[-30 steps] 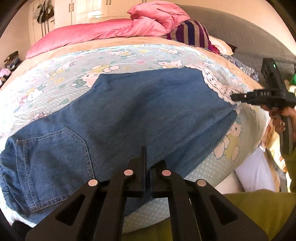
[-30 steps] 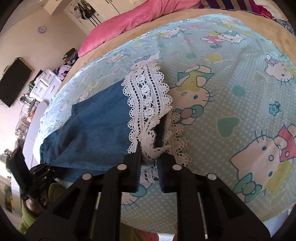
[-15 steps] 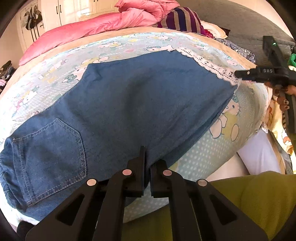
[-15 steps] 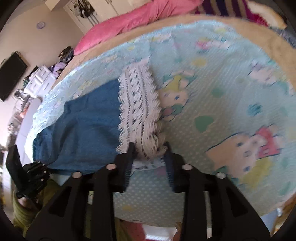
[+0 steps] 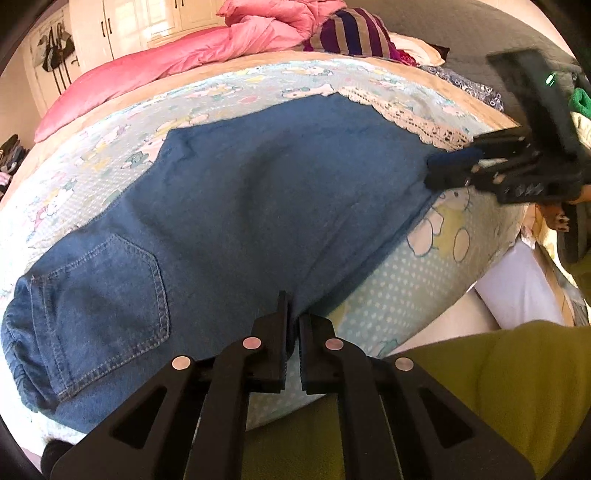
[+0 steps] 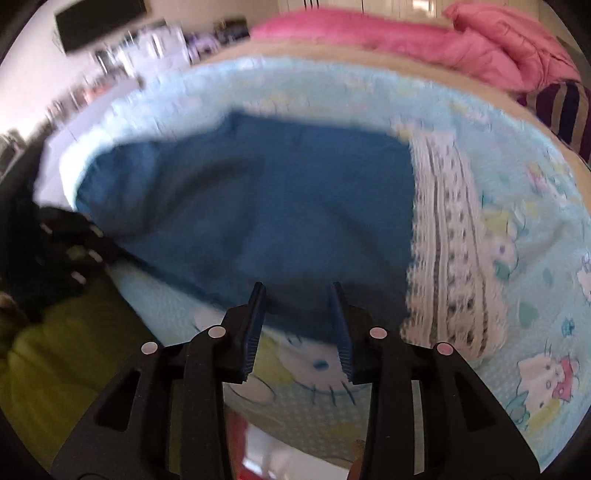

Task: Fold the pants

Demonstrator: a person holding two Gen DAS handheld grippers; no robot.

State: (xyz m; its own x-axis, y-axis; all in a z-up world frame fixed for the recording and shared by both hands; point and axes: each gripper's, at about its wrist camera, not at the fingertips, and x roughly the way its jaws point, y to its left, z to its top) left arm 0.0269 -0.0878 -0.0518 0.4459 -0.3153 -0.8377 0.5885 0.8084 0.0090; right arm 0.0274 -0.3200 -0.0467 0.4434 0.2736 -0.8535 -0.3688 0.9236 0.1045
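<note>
Here our left tool point(image 5: 291, 343) is clenched on the near edge of the blue denim pants point(image 5: 258, 206). Our right tool point(image 6: 299, 325) is let go, fingers apart, over the other edge. The pants lie flat on the cartoon-cat bed sheet point(image 5: 399, 295); farther back sits a pink quilt point(image 5: 177, 59).

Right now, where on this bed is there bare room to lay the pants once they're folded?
Free: cartoon sheet beyond the lace hem, and the strip between pants and pink duvet. Crowded: the headboard end with the striped cushion.
</note>
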